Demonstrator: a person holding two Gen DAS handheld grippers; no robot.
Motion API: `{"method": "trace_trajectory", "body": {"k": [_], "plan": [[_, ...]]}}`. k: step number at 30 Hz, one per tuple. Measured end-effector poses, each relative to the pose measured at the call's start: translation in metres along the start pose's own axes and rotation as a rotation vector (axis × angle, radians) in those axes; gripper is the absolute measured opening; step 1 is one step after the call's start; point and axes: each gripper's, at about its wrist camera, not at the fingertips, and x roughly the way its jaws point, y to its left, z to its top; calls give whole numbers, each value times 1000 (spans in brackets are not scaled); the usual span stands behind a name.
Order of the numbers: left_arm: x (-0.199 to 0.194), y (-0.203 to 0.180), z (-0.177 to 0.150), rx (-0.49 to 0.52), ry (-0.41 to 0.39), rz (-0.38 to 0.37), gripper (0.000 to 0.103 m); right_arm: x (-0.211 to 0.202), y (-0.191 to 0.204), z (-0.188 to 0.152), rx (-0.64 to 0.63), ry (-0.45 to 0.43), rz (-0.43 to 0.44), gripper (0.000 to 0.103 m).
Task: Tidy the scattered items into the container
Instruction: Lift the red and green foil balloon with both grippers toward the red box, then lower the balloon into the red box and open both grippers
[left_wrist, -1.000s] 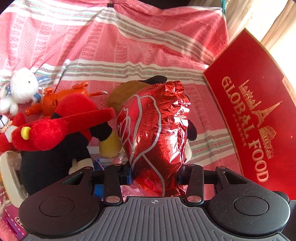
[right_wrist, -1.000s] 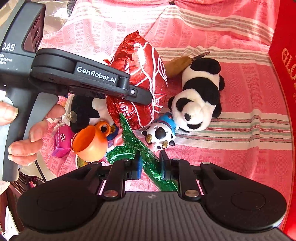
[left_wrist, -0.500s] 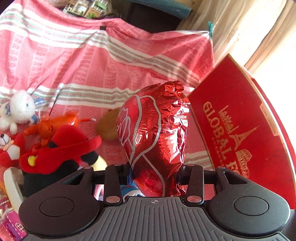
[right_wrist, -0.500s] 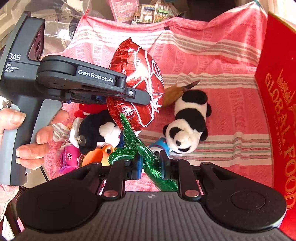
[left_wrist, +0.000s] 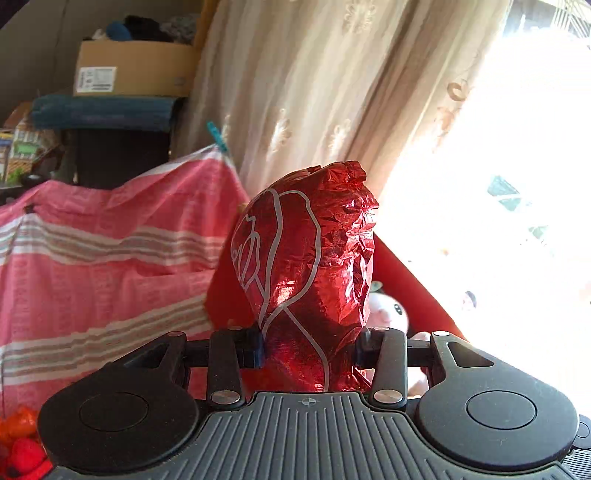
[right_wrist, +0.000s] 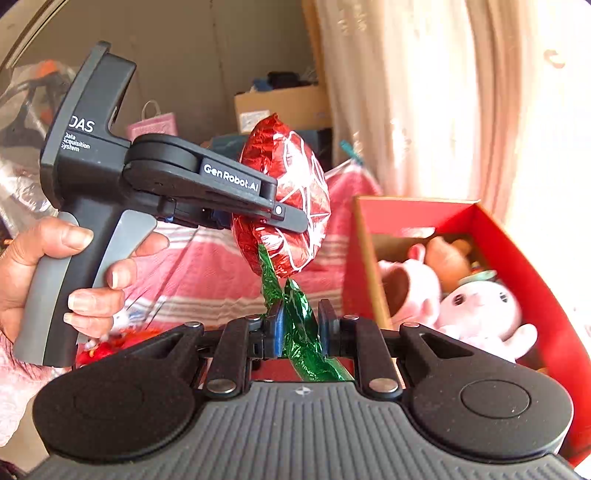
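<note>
A red foil rose balloon (left_wrist: 306, 273) with a green foil stem (right_wrist: 295, 317) is held in the air by both grippers. My left gripper (left_wrist: 310, 345) is shut on the red flower head; in the right wrist view it (right_wrist: 284, 214) clamps the head (right_wrist: 291, 195) from the left. My right gripper (right_wrist: 300, 326) is shut on the green stem below it. The open red box (right_wrist: 491, 229) stands at the right, below the balloon, holding pink plush toys (right_wrist: 476, 310). In the left wrist view the box (left_wrist: 413, 291) shows behind the balloon.
A pink striped cloth (left_wrist: 92, 273) covers the surface. Red and orange toys (left_wrist: 18, 439) lie at the lower left. A curtain (left_wrist: 332, 92) and bright window are behind the box. A cardboard box (left_wrist: 136, 66) sits on a shelf at the back.
Both grippers have lifted the balloon up off the toy pile and carried it right toward the red box. The toys on the cloth have dropped out of view.
</note>
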Motion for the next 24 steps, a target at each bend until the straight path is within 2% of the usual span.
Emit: {"method": "trace_trajectory", "body": {"k": [5,11,13,14,16,18,22,24], "plan": [[60,-52,15,58,58,6,43,-12,-54,13,47,-43,-124,21],[124,-80,9,108,160,81,43,12,-103,2,119,-3,-162,21],[138,-85,4,128,190,105,60,22,-114,-5,149,18,-164,23],[142,-83,1,135,206,123,65,26,-117,-8,161,31,-162,25],[146,-79,0,137,213,156,88,30,-123,-15,181,45,-145,38],[143,-78,1,143,186,189,92,33,-128,-19,193,44,-148,55],[135,-72,10,120,169,184,95,33,-133,-23,233,30,-153,61],[132,-69,12,113,159,180,96,34,-132,-23,241,24,-160,67]]}}
